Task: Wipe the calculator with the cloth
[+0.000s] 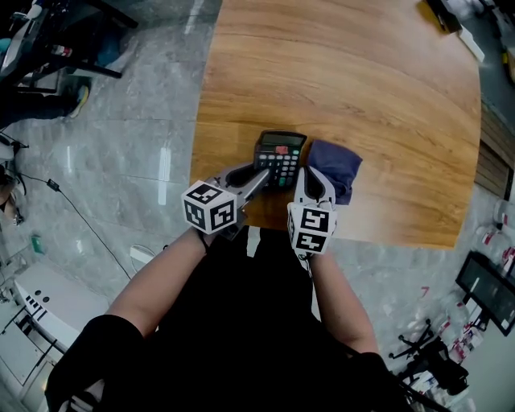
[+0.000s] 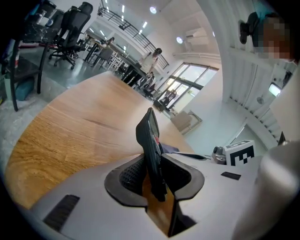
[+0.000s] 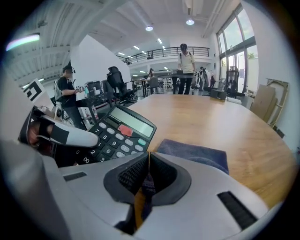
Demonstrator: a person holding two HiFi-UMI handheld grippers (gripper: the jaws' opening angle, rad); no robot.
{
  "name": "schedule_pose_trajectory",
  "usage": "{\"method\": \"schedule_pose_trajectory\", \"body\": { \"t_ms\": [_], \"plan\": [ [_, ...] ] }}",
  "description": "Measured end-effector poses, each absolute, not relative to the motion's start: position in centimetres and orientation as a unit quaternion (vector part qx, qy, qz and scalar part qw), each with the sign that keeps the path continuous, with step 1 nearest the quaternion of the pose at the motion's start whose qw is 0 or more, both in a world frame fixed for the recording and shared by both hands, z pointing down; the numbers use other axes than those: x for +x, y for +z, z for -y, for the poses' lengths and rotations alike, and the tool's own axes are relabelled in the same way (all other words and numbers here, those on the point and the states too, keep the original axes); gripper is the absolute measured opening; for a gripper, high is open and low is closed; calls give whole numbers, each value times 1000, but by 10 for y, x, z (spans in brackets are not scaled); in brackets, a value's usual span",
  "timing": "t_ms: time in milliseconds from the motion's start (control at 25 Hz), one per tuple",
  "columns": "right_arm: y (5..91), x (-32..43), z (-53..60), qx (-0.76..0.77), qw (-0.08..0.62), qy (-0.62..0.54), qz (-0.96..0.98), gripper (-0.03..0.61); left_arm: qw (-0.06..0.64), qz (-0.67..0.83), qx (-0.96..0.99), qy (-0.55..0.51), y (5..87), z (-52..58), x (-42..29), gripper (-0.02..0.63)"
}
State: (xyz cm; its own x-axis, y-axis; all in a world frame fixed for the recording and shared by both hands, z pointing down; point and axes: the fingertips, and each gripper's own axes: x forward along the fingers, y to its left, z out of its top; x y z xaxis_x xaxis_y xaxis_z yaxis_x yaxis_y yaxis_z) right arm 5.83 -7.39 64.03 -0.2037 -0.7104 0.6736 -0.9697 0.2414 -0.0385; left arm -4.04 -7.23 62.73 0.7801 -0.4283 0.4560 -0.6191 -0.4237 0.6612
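A black calculator with a red key lies on the wooden table, near its front edge. My left gripper is shut on the calculator's near left edge. In the left gripper view the calculator stands edge-on between the pads, with that gripper clamped on it. A dark blue cloth lies just right of the calculator. My right gripper is shut on the cloth's near edge; a fold of cloth runs into the shut gripper. The calculator shows to its left.
The table's front edge runs just below both grippers, with grey stone floor to the left. Small items sit at the table's far right corner. Office chairs and standing people are far behind.
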Motion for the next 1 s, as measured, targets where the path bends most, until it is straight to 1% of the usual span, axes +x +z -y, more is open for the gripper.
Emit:
{"method": "schedule_pose_trajectory", "body": {
  "t_ms": [200,240,280,320,360,440,680,880,920,960,1000],
  "plan": [
    [631,85,74,598,297,225,710,21,466,315,824,58,617,78,-39,80],
    [632,90,74,600,300,230,706,48,469,313,824,54,616,78,-38,77],
    [635,96,74,601,303,236,701,102,469,312,825,52,615,78,-37,75],
    [639,101,74,602,307,243,696,137,470,310,825,51,613,79,-36,75],
    [645,106,73,603,315,251,689,155,471,309,825,49,613,79,-35,75],
    [659,114,70,600,333,270,675,166,477,310,821,46,614,78,-36,75],
    [669,117,73,600,323,308,664,166,490,314,812,34,615,80,-42,75],
    [671,123,77,589,335,321,662,168,496,309,811,30,616,81,-37,75],
    [671,125,78,588,340,318,662,144,496,307,811,29,616,82,-35,75],
    [671,127,79,586,344,312,664,97,496,306,812,28,616,81,-33,75],
    [671,127,80,582,349,305,668,72,497,304,812,27,615,81,-32,75]
  ]
}}
